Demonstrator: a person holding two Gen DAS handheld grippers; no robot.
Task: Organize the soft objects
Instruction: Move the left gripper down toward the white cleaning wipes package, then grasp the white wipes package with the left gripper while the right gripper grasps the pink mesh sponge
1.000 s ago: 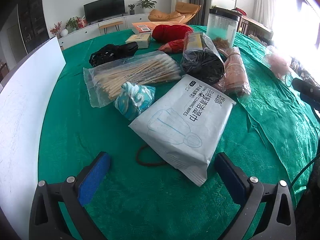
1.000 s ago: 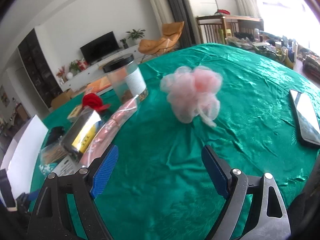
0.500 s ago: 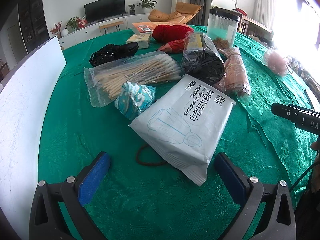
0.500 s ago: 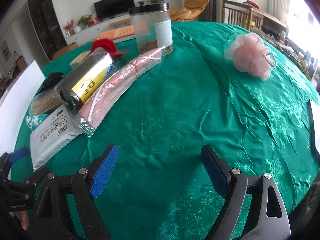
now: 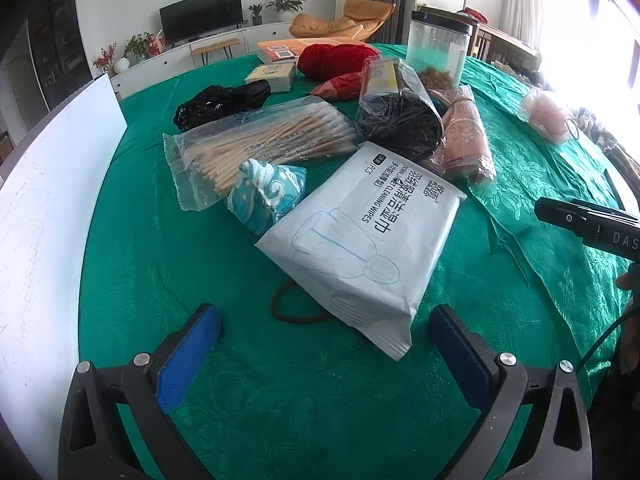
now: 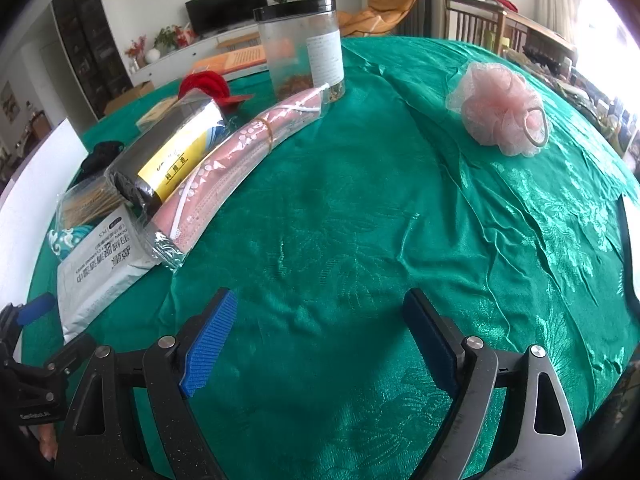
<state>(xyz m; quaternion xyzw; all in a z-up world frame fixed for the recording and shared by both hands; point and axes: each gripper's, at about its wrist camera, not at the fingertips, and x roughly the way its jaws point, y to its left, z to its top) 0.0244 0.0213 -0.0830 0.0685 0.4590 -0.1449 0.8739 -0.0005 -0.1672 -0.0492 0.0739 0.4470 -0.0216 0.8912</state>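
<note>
A pink mesh bath pouf lies alone at the far right of the green tablecloth; it also shows in the left wrist view. A white wipes pack lies just ahead of my left gripper, which is open and empty above the cloth. A blue patterned pouch, a bag of cotton swabs, a black roll in plastic, a pink mask pack and red fabric lie behind it. My right gripper is open and empty over bare cloth.
A clear jar with a black lid stands at the back. A white board stands along the table's left edge. A brown hair tie lies by the wipes pack. A dark phone edge lies at far right. Black lace and boxes lie behind.
My right gripper has pulled back from the pink pouf and swung left; the pouf now sits far to its upper right. The left gripper has not moved.
</note>
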